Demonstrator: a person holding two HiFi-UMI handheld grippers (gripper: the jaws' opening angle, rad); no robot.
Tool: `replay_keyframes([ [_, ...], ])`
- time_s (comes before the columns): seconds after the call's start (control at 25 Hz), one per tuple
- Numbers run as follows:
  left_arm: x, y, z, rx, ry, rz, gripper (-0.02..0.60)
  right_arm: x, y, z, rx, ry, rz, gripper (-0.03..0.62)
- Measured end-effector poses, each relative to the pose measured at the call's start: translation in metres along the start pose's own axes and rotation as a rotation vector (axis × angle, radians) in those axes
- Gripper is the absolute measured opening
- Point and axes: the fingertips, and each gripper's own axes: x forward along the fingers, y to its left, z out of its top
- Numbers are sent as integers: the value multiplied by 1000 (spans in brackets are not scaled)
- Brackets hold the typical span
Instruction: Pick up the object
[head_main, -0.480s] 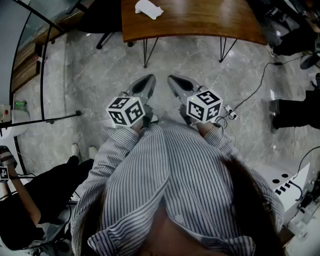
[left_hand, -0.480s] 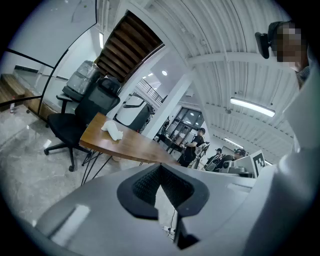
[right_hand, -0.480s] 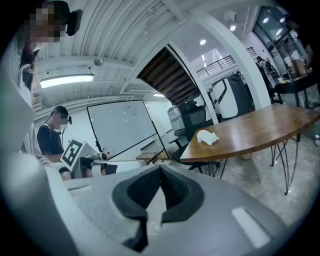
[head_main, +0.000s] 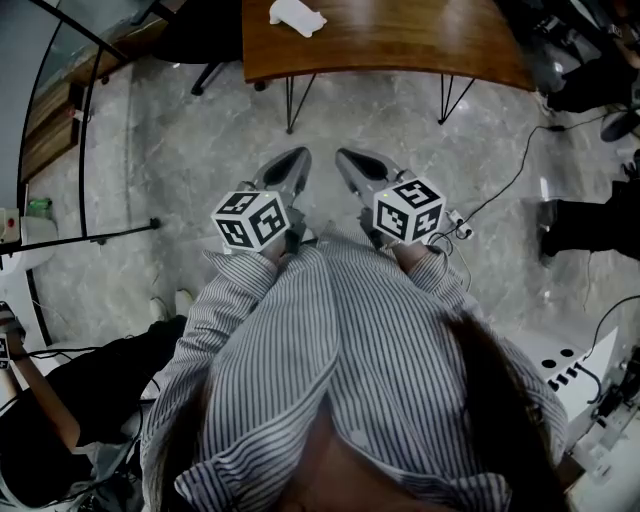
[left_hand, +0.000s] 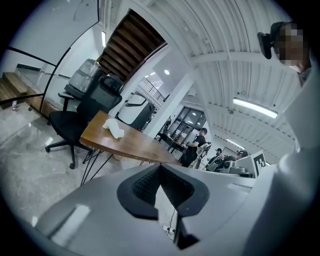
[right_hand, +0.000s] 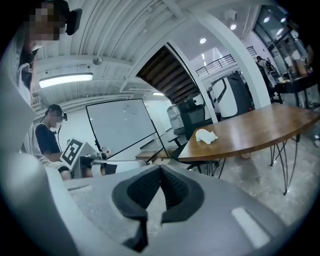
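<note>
The wooden tabletop stands well ahead of me, my left hand-held gripper and right hand-held gripper are both closed and empty, and the white object lies untouched on that tabletop, so I judge the pickup not yet begun.

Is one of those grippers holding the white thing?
No, the white object lies on the wooden table, far ahead of the left gripper and the right gripper.
</note>
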Motion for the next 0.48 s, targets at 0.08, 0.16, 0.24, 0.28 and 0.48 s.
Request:
replay_keyframes([
  [0.08,3,-1,0,-5,2,0,2,-1,-2,1,3,0,-1,2],
  [0.16,6,-2,1,-11,-2,0,2,-2,-8,5,14,-18,-12,2],
  [0.24,11,-3,5,-16,-17,-5,2,-6,-16,12,23,-49,-25,2],
  [0.28,14,-4,6,-20,-27,-9,2,-7,-20,15,23,-62,-29,2],
  [0.48,30,-10,5,-21,-47,-17,2,-11,-40,20,20,-73,-37,2],
])
